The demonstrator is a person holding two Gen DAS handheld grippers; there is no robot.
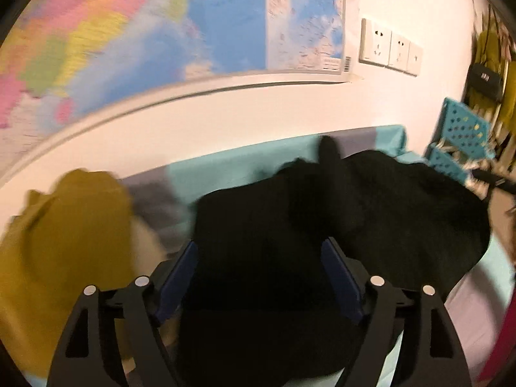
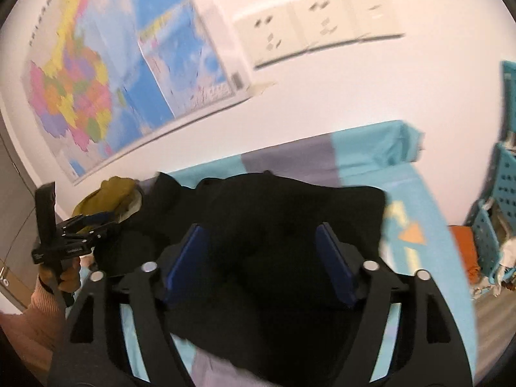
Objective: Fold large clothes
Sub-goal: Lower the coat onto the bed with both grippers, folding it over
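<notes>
A large black garment (image 1: 387, 213) lies crumpled on the teal and grey bed sheet (image 1: 225, 167). My left gripper (image 1: 261, 248) hovers over its left part, blue pads wide apart and pressing on nothing, so it is open. In the right wrist view the same black garment (image 2: 290, 200) fills the middle, and my right gripper (image 2: 259, 229) stands open above it with only cloth below the gap. At the left of that view a hand holds the left gripper (image 2: 106, 221) at the garment's far edge. The picture is blurred.
A mustard garment (image 1: 64, 242) is heaped left of the black one, also seen as a mustard heap (image 2: 116, 190). The wall behind carries a coloured map (image 1: 145, 32) and sockets (image 1: 390, 48). Blue perforated crates (image 1: 458, 135) stand right of the bed.
</notes>
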